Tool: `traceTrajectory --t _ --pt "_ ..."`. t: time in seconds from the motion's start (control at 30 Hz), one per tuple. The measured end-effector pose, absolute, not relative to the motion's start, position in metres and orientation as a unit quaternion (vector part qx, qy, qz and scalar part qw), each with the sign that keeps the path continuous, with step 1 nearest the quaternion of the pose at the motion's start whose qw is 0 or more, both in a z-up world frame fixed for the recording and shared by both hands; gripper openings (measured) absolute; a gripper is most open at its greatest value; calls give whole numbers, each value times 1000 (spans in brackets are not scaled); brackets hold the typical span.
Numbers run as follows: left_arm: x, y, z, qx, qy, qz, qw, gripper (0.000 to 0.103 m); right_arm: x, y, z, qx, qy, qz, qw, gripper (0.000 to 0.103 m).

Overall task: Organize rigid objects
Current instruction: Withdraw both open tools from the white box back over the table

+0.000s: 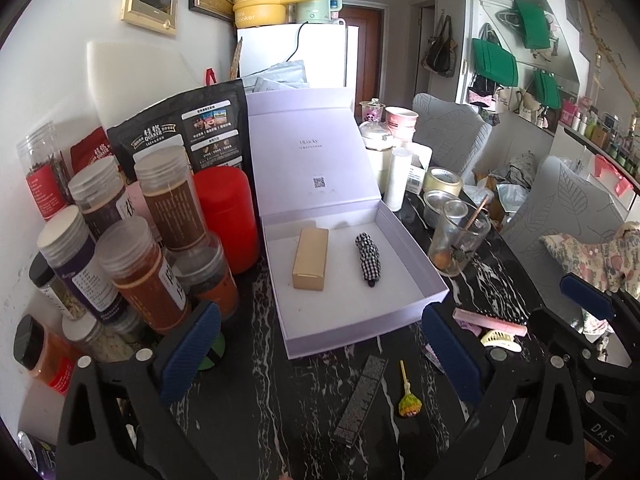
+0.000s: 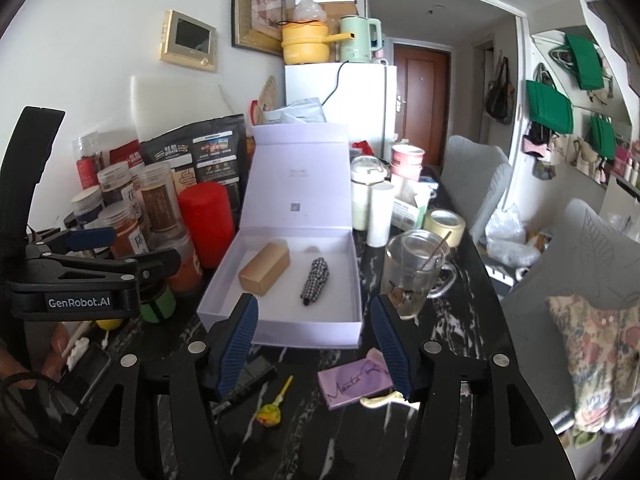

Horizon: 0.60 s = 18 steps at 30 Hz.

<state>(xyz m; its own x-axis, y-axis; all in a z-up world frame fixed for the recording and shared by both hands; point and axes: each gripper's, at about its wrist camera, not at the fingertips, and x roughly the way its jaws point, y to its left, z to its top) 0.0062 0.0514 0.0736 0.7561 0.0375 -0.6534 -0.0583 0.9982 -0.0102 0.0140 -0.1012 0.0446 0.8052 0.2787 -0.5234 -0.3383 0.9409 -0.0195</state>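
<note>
table (image 1: 256, 392): black marble with white veins, under both grippers
box (image 1: 404, 312): lilac, lid standing open; ahead of both grippers, its near wall just past the left fingertips
jars (image 1: 148, 280): crowded cluster, left of the left gripper's left finger
left gripper (image 1: 320, 352): released, jaws spread wide with nothing between the pads, only bare table and the box's near wall
right gripper (image 2: 316, 344): released, jaws partly spread, nothing clasped; its tips frame the box's near wall
glass mug (image 2: 412, 272): holds a stick; just beyond the right gripper's right finger
gold carton (image 1: 311, 258): inside the box, left half, ahead of the left gripper
checked roll (image 1: 368, 256): black and white, inside the box, right of the carton, apart from it
lilac card (image 2: 354, 380): flat on the table, touching the right gripper's right finger
black strip (image 1: 362, 396): on the table between the left fingers, nearer the right one
pink comb (image 1: 488, 320): beyond the left gripper's right finger
clip (image 1: 502, 340): cream, just beside the comb
lollipop (image 2: 272, 410): between the right gripper's fingers, near the camera
</note>
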Motion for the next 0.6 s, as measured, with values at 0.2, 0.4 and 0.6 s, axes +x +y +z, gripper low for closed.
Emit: traceTrajectory --t 0.2,0.4,0.6 --pt "-7 41 58 10 356 16 934 103 5 -112 33 -45 277 158 947 61" --pt "-11 31 37 31 375 0 927 103 1 -120 19 -39 287 150 945 61" --pt "-12 27 16 33 398 -17 917 103 -1 -122 1 -29 302 154 940 61"
